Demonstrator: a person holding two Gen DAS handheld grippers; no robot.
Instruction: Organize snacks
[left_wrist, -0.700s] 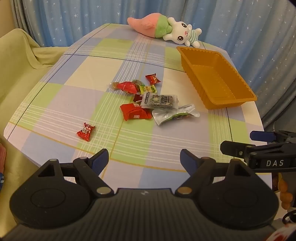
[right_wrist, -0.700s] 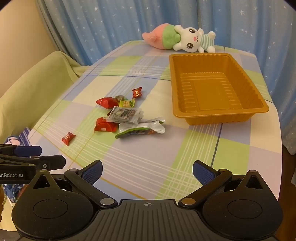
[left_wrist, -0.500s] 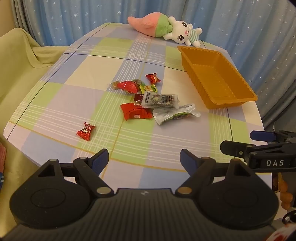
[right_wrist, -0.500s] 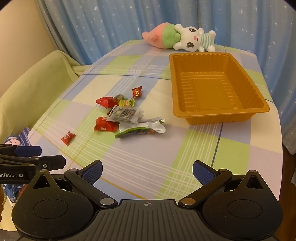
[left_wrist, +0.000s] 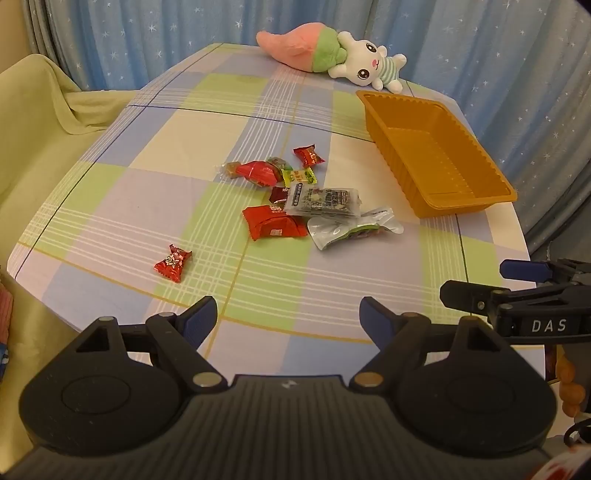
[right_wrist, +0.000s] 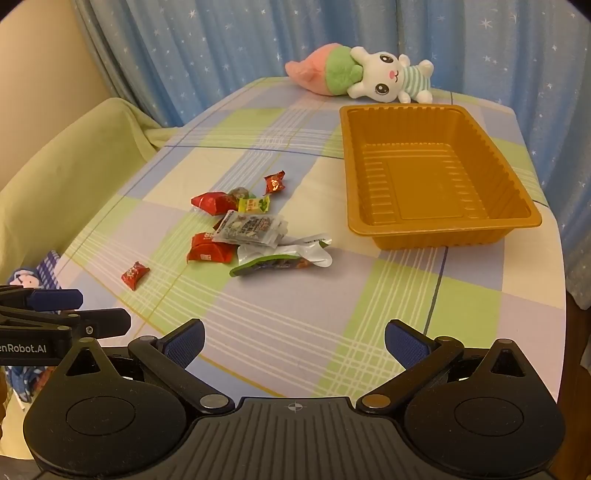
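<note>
Several snack packets lie in a loose pile mid-table: a red pouch (left_wrist: 275, 225), a clear printed packet (left_wrist: 323, 199), a silver-green pouch (left_wrist: 354, 230) and small candies. One red candy (left_wrist: 173, 262) lies apart toward the near left edge. An empty orange tray (right_wrist: 436, 225) stands to the right of the pile. My left gripper (left_wrist: 288, 317) hovers open over the near table edge, nothing between its fingers. My right gripper (right_wrist: 293, 341) is open too, empty, short of the pile. Each gripper shows at the edge of the other's view.
A plush rabbit with a pink carrot (right_wrist: 354, 75) lies at the table's far edge, behind the tray. Blue starred curtains (right_wrist: 229, 48) hang behind. A green-covered seat (left_wrist: 33, 122) stands left of the checked tablecloth (right_wrist: 332, 302).
</note>
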